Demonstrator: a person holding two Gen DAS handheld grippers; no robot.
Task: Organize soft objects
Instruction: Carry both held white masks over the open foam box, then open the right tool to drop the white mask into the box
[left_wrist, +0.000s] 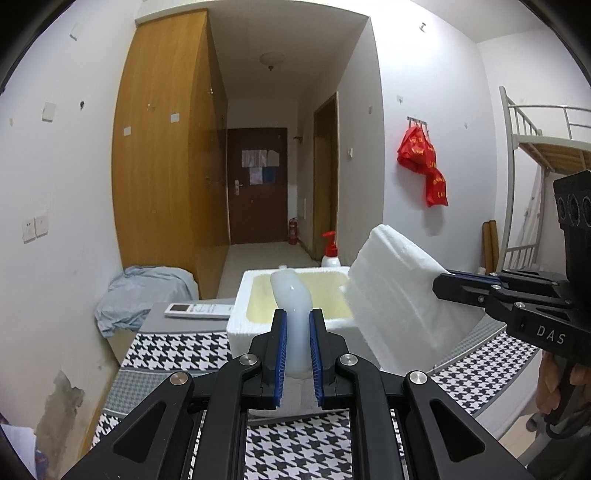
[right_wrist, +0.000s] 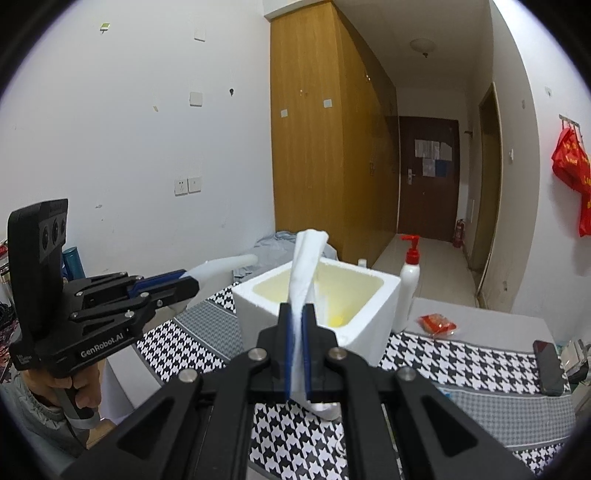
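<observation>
My left gripper is shut on a soft, translucent white foam roll that stands up between its blue pads, in front of the open white foam box. At the right of that view, my right gripper is shut on a broad ridged white foam sheet held tilted above the box's right corner. In the right wrist view the right gripper pinches that twisted sheet before the box. The left gripper holds its foam to the left. Whether the two pieces join below is hidden.
The table carries a houndstooth cloth. A red-topped pump bottle stands beside the box, with a red packet and a black phone to the right. A remote and bundled blue cloth lie left.
</observation>
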